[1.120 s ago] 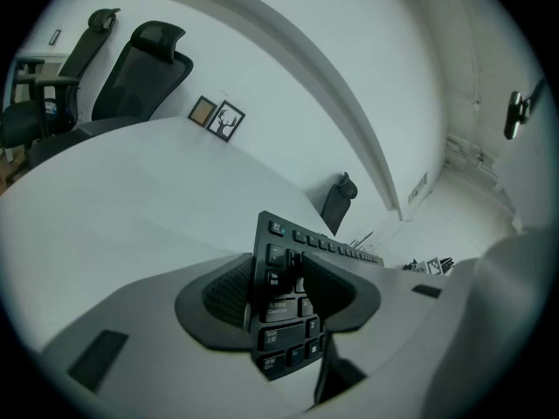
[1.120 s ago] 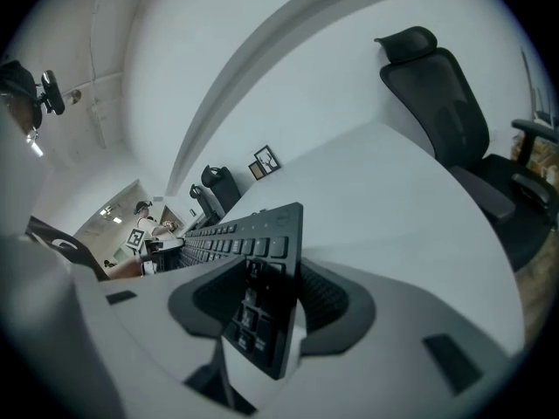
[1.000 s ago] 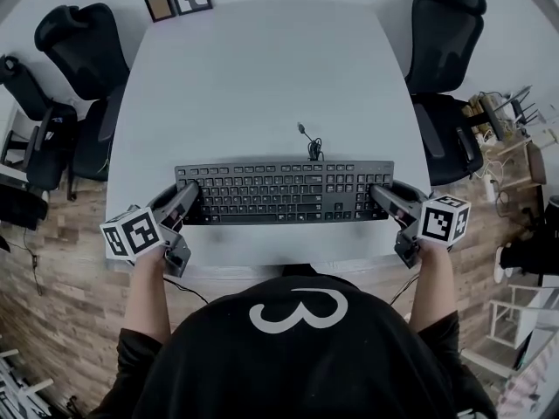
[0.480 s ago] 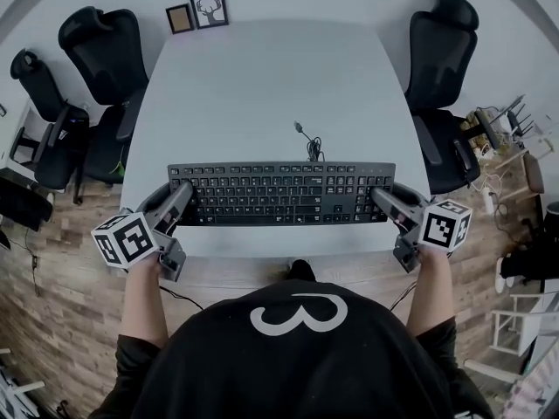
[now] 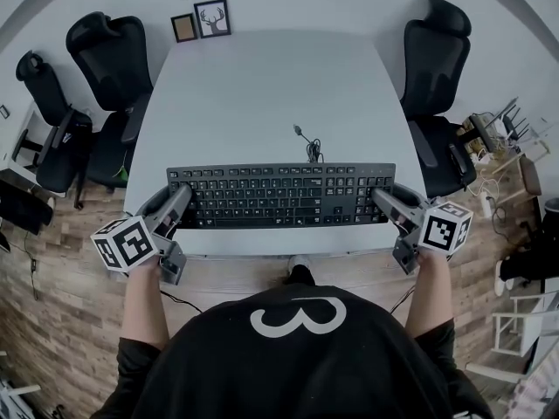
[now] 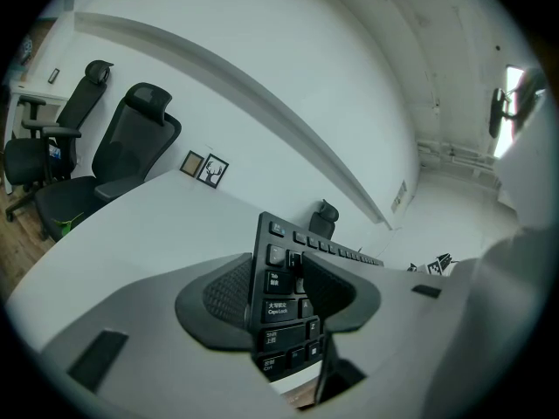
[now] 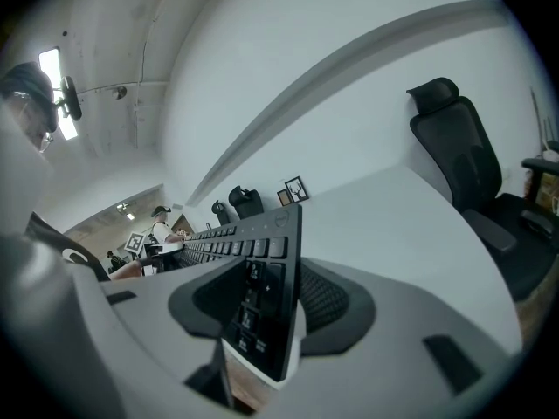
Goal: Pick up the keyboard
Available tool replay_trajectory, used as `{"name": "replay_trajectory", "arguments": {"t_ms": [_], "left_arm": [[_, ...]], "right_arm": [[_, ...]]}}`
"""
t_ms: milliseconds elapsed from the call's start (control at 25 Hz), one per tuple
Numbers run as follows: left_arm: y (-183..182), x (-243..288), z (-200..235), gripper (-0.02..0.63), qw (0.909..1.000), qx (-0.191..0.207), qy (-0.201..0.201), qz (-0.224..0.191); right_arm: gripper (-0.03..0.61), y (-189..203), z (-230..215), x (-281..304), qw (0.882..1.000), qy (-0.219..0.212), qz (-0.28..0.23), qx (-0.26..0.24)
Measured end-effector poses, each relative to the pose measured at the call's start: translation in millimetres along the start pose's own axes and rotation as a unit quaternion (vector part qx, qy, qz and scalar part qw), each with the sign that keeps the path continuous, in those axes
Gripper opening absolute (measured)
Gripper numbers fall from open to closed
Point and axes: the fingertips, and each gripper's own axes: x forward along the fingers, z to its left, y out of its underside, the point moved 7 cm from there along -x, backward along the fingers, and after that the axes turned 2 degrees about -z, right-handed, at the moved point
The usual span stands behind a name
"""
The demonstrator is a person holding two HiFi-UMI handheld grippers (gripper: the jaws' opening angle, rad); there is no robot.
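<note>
A black full-size keyboard hangs just above the near edge of the white table, gripped at both ends. My left gripper is shut on its left end; in the left gripper view the textured pads press on the key side and underside of the keyboard. My right gripper is shut on the right end, with the keyboard edge-on between its pads. The keyboard's cable trails in a small coil on the table behind it.
Black office chairs stand at the table's left and right. Two small framed pictures lean at the far left corner. Wooden floor lies below the near edge. A cluttered shelf is at the far right.
Both grippers have risen a little with the keyboard held between them. The keyboard now sits slightly higher over the table's near edge.
</note>
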Motion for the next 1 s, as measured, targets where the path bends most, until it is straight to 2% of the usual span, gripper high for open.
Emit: {"name": "replay_trajectory", "arguments": {"t_ms": [560, 1000], "left_arm": [[1.8, -3.8, -0.7, 0.183, 0.9999, -0.001, -0.005, -0.010], [-1.7, -2.2, -0.3, 0.183, 1.0000, -0.004, -0.008, -0.002]], "right_arm": [[0.178, -2.2, 0.2, 0.6, 1.000, -0.008, -0.007, -0.008], [0.177, -3.4, -0.1, 1.7, 1.000, -0.005, 0.002, 0.001]]}}
